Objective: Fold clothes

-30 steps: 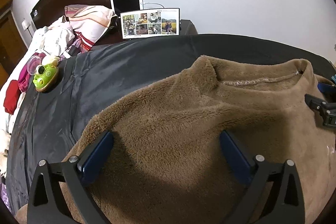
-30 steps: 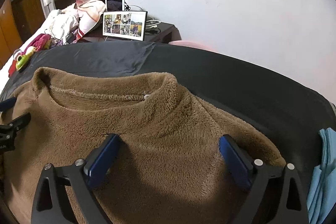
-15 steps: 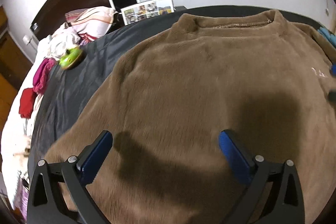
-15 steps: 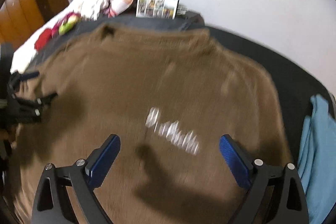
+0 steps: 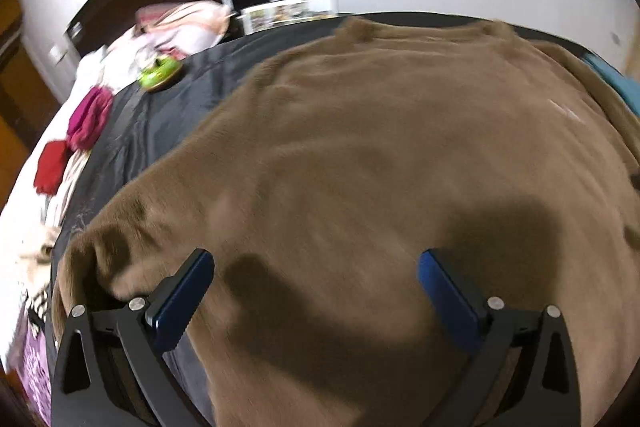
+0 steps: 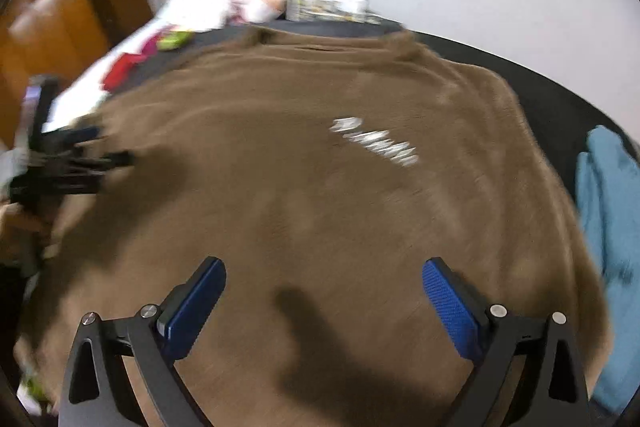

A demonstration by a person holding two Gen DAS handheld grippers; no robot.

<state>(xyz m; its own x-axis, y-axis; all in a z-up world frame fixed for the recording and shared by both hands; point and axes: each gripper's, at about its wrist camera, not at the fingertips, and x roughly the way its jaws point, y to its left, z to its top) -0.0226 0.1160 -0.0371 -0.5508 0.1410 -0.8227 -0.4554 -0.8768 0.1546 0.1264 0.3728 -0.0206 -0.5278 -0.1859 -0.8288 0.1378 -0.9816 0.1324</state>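
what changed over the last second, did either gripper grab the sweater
Both grippers pulled back from the collar toward the hem, so the whole brown sweater now shows. Neither grabbed it: the left gripper and right gripper stay open above it. The sweater still lies flat on the dark sheet.

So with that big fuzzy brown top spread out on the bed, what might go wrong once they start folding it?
Three things, possibly. The brown sweater is thick and fuzzy, so the open right tool might pinch too little and slip. The blue cloth lies right beside its edge and could get dragged into a fold. Near the left tool, the sweater's corner already looks bunched, which may leave a crooked fold.
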